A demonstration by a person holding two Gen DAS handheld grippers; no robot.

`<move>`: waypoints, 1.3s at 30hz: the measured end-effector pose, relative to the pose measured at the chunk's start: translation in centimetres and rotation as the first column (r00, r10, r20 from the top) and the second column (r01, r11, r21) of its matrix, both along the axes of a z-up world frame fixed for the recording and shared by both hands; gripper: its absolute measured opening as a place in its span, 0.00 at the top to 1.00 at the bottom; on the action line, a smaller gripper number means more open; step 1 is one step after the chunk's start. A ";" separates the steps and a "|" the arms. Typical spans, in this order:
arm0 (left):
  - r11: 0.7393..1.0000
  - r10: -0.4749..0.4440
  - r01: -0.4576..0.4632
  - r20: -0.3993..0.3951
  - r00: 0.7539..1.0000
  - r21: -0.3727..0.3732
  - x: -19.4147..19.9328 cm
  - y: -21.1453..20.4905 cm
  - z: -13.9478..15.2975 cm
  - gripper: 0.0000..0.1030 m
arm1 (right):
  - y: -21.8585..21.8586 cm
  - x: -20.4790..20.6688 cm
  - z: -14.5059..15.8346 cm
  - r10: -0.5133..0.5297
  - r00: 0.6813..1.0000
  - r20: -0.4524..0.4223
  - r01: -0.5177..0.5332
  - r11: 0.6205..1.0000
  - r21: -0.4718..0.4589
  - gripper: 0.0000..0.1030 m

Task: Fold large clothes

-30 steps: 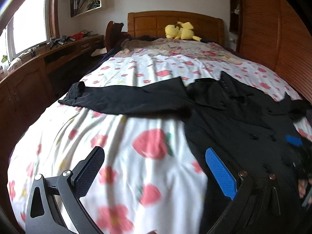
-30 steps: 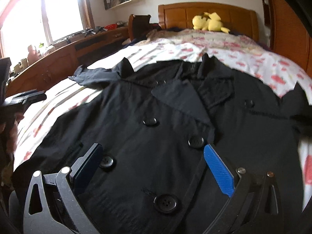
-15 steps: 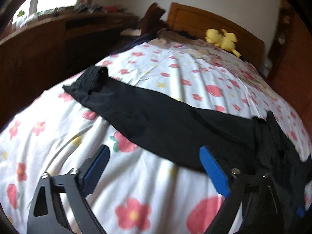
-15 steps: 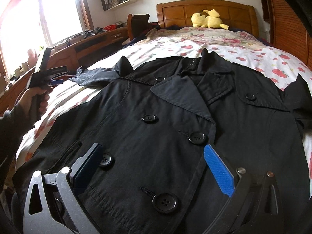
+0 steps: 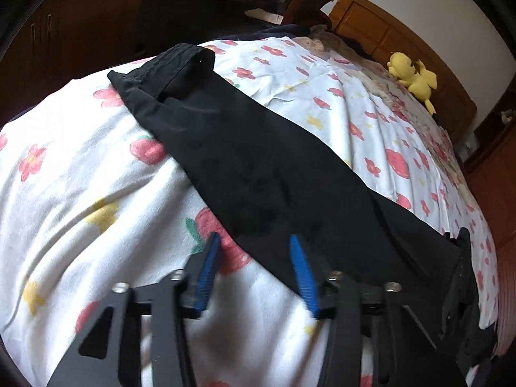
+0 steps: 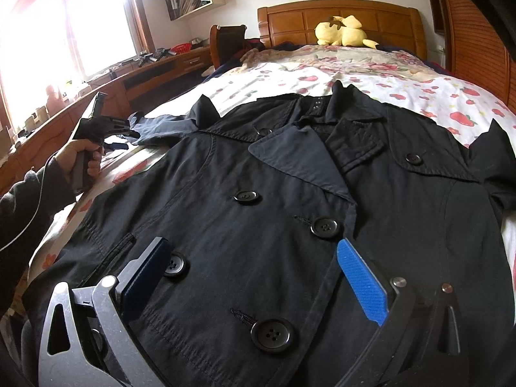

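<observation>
Sunlight comes in through a window (image 6: 64, 29) beside a big wooden bed (image 6: 338, 19). On the bed lies a white sheet (image 5: 80, 177) with red flowers and strawberries. A black coat (image 6: 290, 209) is spread flat on the sheet, front side up, buttons closed. One sleeve (image 5: 258, 167) stretches out toward the window-side edge of the bed. The left gripper (image 5: 254, 258) is low over the near edge of that sleeve, its blue fingers apart, with nothing between them. The right gripper (image 6: 254, 271) hangs over the lower front of the coat, its fingers wide apart too. A yellow plush toy (image 6: 345, 30) sits at the headboard.
</observation>
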State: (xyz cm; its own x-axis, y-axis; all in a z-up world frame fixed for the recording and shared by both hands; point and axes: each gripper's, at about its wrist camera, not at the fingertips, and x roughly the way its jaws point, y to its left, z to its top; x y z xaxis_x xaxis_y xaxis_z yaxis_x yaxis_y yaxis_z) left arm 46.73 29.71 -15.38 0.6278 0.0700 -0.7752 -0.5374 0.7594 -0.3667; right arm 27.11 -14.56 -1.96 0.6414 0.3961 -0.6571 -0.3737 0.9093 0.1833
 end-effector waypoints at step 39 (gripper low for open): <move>0.689 -0.640 0.562 0.019 0.768 0.458 -9.8 -31.5 16.4 0.99 | -6.6 -7.6 3.2 -0.091 0.992 0.086 0.093 0.995 -0.023 0.00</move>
State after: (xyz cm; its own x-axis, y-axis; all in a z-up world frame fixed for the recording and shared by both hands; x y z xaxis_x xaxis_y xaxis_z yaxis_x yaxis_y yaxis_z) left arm 36.90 -1.84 1.01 0.7593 -0.0890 -0.6447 0.1262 0.9919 0.0117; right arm 19.56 -21.14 1.21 0.7283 0.3157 -0.6082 -0.3010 0.9447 0.1299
